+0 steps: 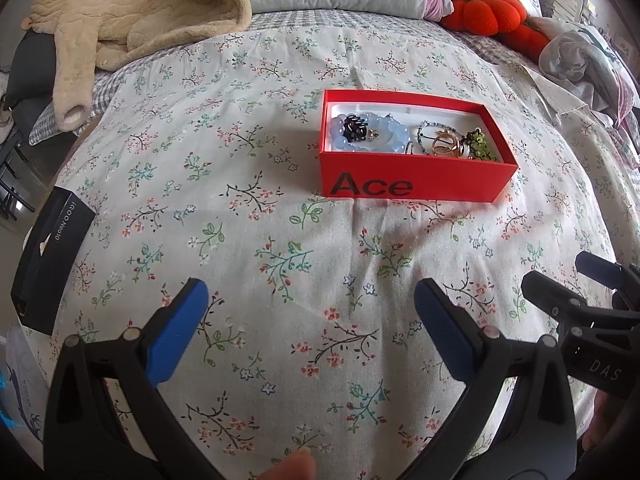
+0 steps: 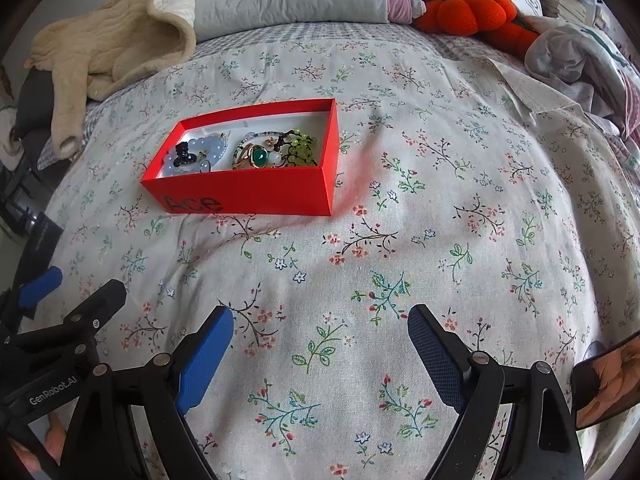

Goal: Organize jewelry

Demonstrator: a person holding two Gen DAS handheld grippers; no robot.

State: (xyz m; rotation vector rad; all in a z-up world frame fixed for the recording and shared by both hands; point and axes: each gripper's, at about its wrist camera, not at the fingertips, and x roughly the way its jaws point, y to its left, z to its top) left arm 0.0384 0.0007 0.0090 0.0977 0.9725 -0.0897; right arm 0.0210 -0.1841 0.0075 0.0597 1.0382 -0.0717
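Red box [image 1: 416, 184] sits mid-bed, jewelry piled inside: blue bead bracelet [image 1: 384, 132] left, gold ring [image 2: 256, 158] and green beads [image 2: 304, 148] right. Light, slippery, tangly, so pinch one strand. Left hand-held gripper [image 1: 312, 336] and right hand-held gripper [image 2: 320, 356] both gape, holding nothing, short of the box.

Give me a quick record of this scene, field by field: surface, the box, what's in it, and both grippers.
surface: floral bedspread
box: red box, open, marked "Ace", lying on the bedspread
contents left: pale blue bead bracelet, dark hair claw
contents right: green-stone ring, green bead strand
left gripper: open, empty, short of the box
right gripper: open, empty, short of the box
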